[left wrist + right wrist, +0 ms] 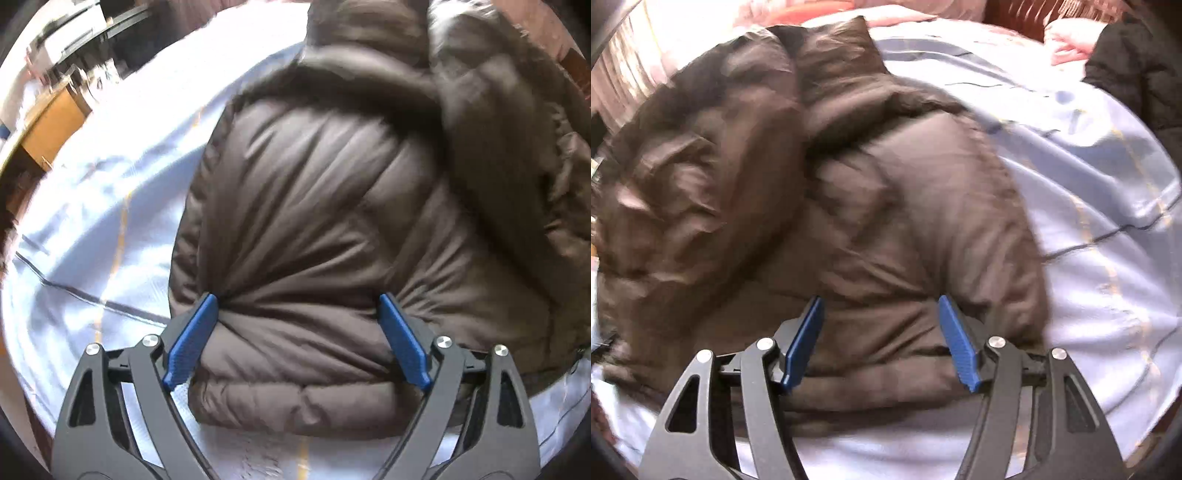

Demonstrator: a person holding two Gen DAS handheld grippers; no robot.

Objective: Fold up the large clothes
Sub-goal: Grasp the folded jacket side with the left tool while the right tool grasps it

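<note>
A large brown puffer jacket [332,206] lies on a pale blue bedsheet [110,192]. In the left wrist view my left gripper [298,301] has its jaws wide apart, with the jacket's near folded hem bunched between the blue pads [188,343]; the fabric puckers at both tips. In the right wrist view the same jacket [849,206] fills the left and middle, one sleeve lying across it at the left. My right gripper [881,301] is also spread wide, its blue pads [958,343] on either side of the jacket's near edge.
The bedsheet [1089,221] extends right of the jacket. A dark garment [1137,74] lies at the far right corner, with pink bedding [1067,40] behind. A wooden desk [55,122] and cluttered furniture stand beyond the bed's left edge.
</note>
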